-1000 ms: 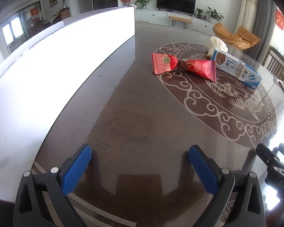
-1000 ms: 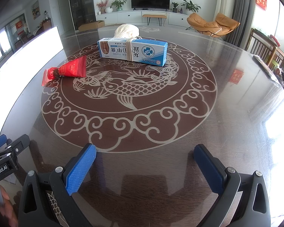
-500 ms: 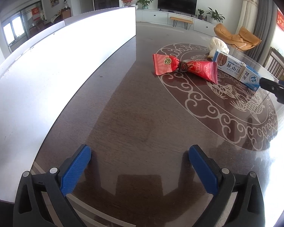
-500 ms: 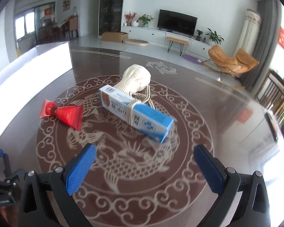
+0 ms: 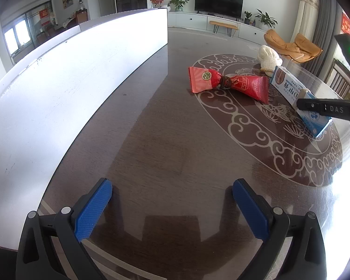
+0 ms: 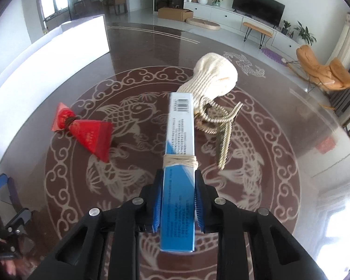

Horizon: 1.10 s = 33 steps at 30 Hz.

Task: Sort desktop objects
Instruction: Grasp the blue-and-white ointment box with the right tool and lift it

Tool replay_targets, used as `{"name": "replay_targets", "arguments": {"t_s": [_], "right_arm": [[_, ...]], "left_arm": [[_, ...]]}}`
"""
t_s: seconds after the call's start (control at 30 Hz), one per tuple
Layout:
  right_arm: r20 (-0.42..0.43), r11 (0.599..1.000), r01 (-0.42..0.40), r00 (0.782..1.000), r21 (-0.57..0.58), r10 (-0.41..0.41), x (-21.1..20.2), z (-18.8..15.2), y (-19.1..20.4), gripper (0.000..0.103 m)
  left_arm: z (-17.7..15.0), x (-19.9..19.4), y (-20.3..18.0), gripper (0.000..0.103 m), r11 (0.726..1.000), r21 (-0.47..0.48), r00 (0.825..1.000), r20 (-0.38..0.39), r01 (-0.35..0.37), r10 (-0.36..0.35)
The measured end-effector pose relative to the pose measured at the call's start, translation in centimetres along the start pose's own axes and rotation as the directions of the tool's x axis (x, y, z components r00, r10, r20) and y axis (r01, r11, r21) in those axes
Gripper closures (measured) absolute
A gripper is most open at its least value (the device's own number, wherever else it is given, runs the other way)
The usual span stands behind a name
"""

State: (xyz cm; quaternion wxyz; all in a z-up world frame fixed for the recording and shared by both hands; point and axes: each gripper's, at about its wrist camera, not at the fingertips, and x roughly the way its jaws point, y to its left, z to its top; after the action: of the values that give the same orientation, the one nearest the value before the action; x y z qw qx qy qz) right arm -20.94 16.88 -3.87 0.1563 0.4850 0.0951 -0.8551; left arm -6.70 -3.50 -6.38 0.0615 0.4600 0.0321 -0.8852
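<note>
Where the right gripper [image 6: 177, 206] stood spread over bare table half a second ago, its jaws have just been closing and now pinch the box [image 6: 179, 163] by its blue end, the pads pressed flat against both long sides just below the string wound round its middle. The box runs from lower centre of the right wrist view up toward the middle, barcode end farthest away; whether it is lifted or resting on the table [image 6: 280, 140] I cannot tell. In the left wrist view it sits at the right edge, partly behind the right gripper's black body. That grasp means the first item is probably secured and ready to be carried off to wherever it is sorted. The left gripper [image 5: 172, 206] hangs spread wide and empty at the bottom of its own view, as it was a second ago. Left to sort are the red packet [image 6: 86, 133], left of centre in the right wrist view, and the knitted glove [image 6: 212, 78] just beyond the box's far end, with a coil of rope [image 6: 219, 126] beside it.
</note>
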Motion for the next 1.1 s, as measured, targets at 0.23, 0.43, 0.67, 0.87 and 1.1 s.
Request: {"name": "replay_targets", "arguments": {"t_s": [0.23,0.43,0.67,0.87,1.1], "right_arm": [[0.079,0.819,-0.402,0.91,0.41,0.407,-3.0,-9.0,-2.1,0.075],[0.119,0.872,-0.253,0.967,0.419,0.224,-6.5,-12.3,-3.5,0.008],[0.037,0.993,-0.042,0.999,0.107,0.039,-5.7,-10.4,-0.5,0.008],[0.005,1.0,0.015,1.0,0.027,-0.015,-3.3,-10.9,0.4,0.0],[0.08,0.999,0.015,0.997,0.029,-0.018,-3.4,-11.7,0.4,0.0]], "left_arm": [[0.1,0.0,0.0,0.0,1.0,0.001,1.0,0.0,0.001,-0.001],[0.1,0.1,0.0,0.0,1.0,0.0,1.0,0.0,0.002,-0.002],[0.1,0.0,0.0,0.0,1.0,0.0,1.0,0.0,0.002,-0.002],[0.1,0.0,0.0,0.0,1.0,0.003,1.0,0.001,0.004,-0.004],[-0.1,0.0,0.0,0.0,1.0,0.002,1.0,0.001,0.002,-0.002]]}}
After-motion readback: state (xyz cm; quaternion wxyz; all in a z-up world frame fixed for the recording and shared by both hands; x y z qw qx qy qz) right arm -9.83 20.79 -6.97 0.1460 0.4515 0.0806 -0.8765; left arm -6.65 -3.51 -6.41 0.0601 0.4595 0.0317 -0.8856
